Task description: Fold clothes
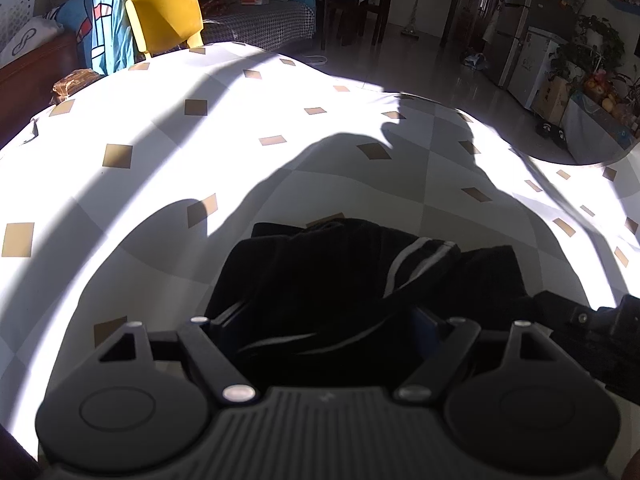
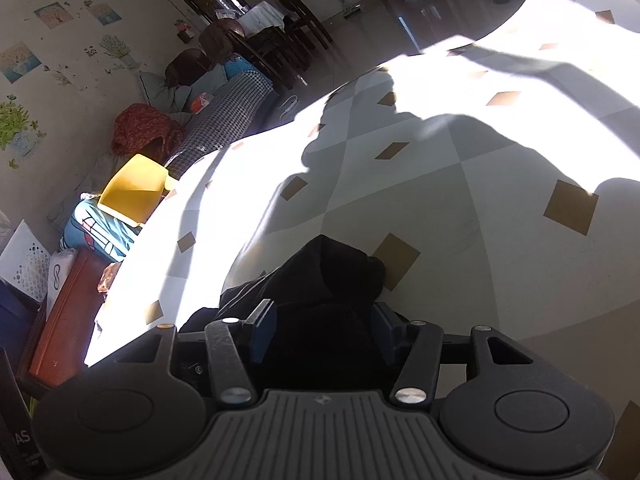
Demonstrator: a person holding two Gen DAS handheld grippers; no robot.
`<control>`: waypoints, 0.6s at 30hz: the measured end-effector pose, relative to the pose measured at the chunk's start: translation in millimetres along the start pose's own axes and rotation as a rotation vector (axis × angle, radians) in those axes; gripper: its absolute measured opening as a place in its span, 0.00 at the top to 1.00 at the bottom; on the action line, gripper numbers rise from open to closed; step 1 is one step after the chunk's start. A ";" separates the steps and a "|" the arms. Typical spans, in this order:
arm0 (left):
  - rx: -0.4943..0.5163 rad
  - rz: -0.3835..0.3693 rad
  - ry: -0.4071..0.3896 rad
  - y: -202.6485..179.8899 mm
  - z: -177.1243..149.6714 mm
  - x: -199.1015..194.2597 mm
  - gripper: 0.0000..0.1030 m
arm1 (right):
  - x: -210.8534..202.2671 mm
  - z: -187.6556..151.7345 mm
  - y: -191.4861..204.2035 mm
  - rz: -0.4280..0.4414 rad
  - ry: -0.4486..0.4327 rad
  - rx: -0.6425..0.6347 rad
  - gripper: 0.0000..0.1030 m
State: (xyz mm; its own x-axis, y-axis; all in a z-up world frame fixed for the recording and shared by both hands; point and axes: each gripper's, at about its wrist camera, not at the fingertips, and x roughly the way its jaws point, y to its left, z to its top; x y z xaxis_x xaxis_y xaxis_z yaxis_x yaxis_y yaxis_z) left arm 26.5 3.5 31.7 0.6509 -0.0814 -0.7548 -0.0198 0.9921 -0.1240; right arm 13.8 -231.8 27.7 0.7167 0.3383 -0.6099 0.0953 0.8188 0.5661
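A black garment [image 1: 340, 280] with thin white stripes lies bunched on the chequered tablecloth [image 1: 160, 160], in the shadow cast over the table. My left gripper [image 1: 326, 320] stands wide open over its near edge, and the dark cloth fills the gap between the fingers; I cannot make out any pinch. In the right wrist view a rounded lump of the same black garment [image 2: 332, 280] sits between the blue pads [image 2: 264, 332] of my right gripper [image 2: 325, 332], whose jaws stand apart beside the cloth. A dark part of the right tool shows at the right edge of the left wrist view.
The tablecloth [image 2: 480, 200] is white and grey with tan squares, half in bright sun. A yellow chair [image 1: 168, 20] stands at the table's far edge, with a sofa [image 1: 260, 28] piled with cushions behind it. Dark floor, a dining table and cabinets lie beyond.
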 end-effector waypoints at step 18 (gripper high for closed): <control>0.011 -0.037 0.008 5.9 -9.8 3.5 0.21 | 22.6 -5.4 40.1 0.041 -0.004 -0.097 0.42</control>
State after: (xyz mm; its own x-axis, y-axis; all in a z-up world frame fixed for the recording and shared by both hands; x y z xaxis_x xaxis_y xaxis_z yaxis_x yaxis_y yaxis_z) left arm 21.2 8.1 21.9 0.6449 -0.1186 -0.7550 0.0121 0.9893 -0.1451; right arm 30.0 -188.8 33.6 0.7215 0.3710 -0.5847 -0.0018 0.8454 0.5342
